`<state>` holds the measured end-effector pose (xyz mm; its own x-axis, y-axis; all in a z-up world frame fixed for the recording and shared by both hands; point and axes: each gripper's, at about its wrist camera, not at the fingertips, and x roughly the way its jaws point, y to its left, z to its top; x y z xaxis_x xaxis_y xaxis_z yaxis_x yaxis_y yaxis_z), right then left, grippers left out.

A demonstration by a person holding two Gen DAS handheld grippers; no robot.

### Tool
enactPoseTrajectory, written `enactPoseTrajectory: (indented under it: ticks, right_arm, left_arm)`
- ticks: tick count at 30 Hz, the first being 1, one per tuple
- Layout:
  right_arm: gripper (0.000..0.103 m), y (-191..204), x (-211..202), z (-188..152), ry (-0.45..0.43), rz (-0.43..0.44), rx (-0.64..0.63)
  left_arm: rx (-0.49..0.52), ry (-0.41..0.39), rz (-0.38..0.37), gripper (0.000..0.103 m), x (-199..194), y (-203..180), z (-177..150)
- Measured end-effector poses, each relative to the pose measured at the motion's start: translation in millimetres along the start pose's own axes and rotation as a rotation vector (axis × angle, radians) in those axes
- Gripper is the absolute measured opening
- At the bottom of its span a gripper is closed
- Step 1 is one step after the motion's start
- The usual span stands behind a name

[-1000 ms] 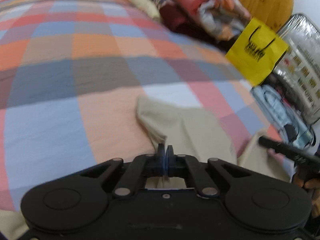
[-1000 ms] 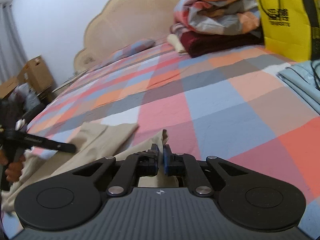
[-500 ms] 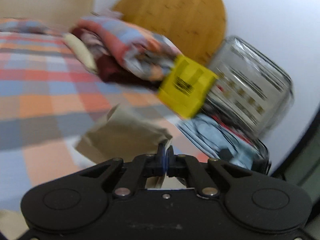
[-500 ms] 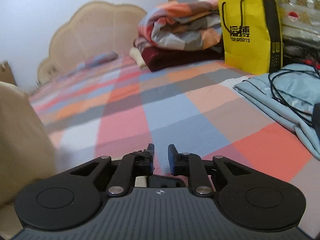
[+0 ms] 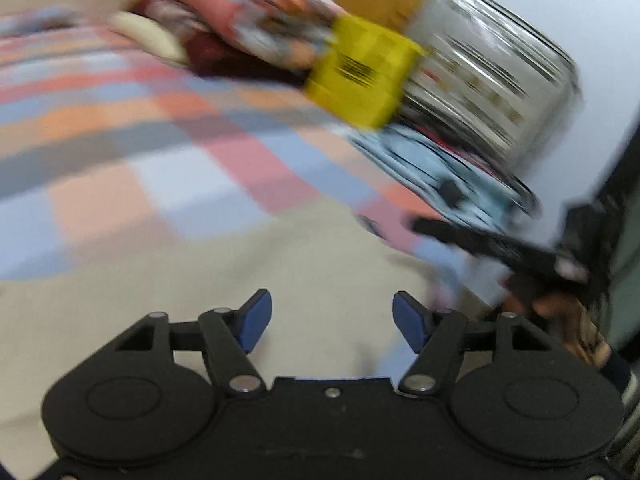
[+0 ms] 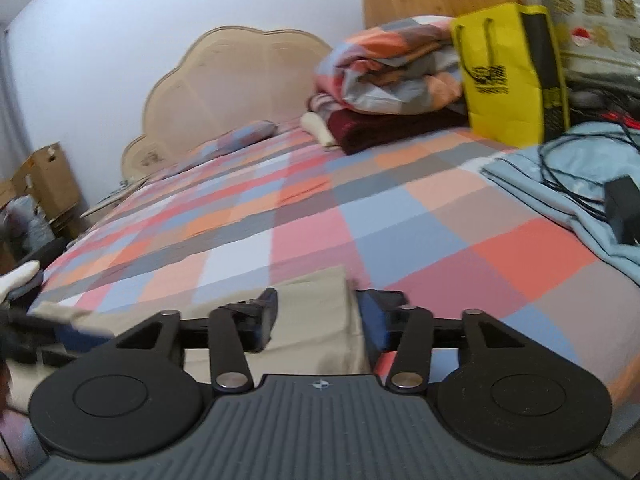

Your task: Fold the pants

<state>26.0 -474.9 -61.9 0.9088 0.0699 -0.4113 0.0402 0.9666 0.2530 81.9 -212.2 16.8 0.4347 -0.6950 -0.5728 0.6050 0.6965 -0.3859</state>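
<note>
Both tools hover low over the near edge of the bed with their fingers spread wide and nothing between them: the left gripper [image 5: 332, 316] looks down on a broad beige spread of the pants [image 5: 248, 264], and the right gripper [image 6: 316, 316] has a folded edge of the same pants [image 6: 312, 308] lying in the gap between its pads without being pinched. The cloth lies flat on the checked bedspread [image 6: 360, 216] along that near edge, and its right-hand border in the right wrist view looks doubled, which suggests one fold is already laid. It appears to be a light woven fabric, soft and limp, so it should drape and sag wherever it is lifted and will probably slide easily over the bedspread; nothing about it seems fragile. The best holds are likely at a doubled edge or corner, one per gripper, pinching all layers together so the fold does not slip apart. Farther on, a light blue garment [image 6: 560, 184] with a black cable lies at the bed's right edge, then a yellow shopping bag [image 6: 508, 72] and a stack of folded quilts [image 6: 392, 76] near the headboard [image 6: 224, 80].
</note>
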Motion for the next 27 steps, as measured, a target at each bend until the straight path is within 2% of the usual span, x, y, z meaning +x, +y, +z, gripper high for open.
enactPoseTrajectory:
  ticks: [1, 5, 8, 11, 14, 15, 16, 17, 18, 19, 23, 25, 27]
  right_arm:
    - [0.092, 2.7, 3.1, 1.3, 0.003, 0.000, -0.012]
    - [0.092, 9.3, 22.0, 2.8, 0.027, -0.004, -0.047]
    - [0.092, 14.1, 39.3, 1.3, 0.060, -0.030, -0.130]
    - [0.092, 9.6, 58.9, 0.2, 0.103, -0.083, -0.148]
    - [0.092, 1.2, 72.0, 1.2, 0.115, -0.110, -0.109]
    - [0.086, -0.6, 73.8, 1.7, 0.112, -0.107, -0.093]
    - [0.070, 0.3, 74.0, 1.1, 0.114, -0.103, -0.085]
    - [0.052, 0.9, 73.9, 1.4, 0.118, -0.093, -0.079]
    - [0.019, 2.9, 73.6, 1.4, 0.125, -0.080, -0.080]
    - [0.006, 5.5, 72.3, 2.0, 0.126, -0.072, -0.088]
    - [0.000, 10.2, 57.2, 11.2, 0.028, -0.068, -0.092]
    - [0.000, 6.1, 55.3, 17.9, -0.016, -0.130, -0.085]
    - [0.000, -8.6, 57.5, 23.0, -0.013, -0.148, -0.018]
  left_arm:
    - [-0.025, -0.025, 0.057, 0.067, -13.5, 15.3, -0.1]
    - [-0.138, -0.073, 0.249, 0.064, -52.5, 68.7, -5.1]
    - [-0.198, -0.121, 0.385, 0.063, -84.3, 99.3, -14.8]
    - [-0.249, -0.163, 0.499, 0.062, -112.6, 130.4, -23.9]
    - [-0.306, -0.190, 0.591, 0.062, -136.9, 160.9, -37.1]
    - [-0.334, -0.192, 0.619, 0.062, -141.4, 170.7, -42.3]
    - [-0.357, -0.189, 0.633, 0.062, -158.7, 184.9, -48.5]
    - [-0.370, -0.182, 0.648, 0.062, -162.8, 194.6, -54.2]
    - [-0.378, -0.175, 0.670, 0.062, -163.0, 202.4, -58.0]
    - [-0.384, -0.167, 0.694, 0.062, -162.0, 209.3, -61.0]
    - [-0.448, -0.181, 0.706, 0.061, -159.2, 230.5, -66.0]
    - [-0.439, -0.187, 0.719, 0.062, -159.3, 231.3, -66.0]
    - [-0.430, -0.191, 0.731, 0.062, -156.6, 234.8, -65.6]
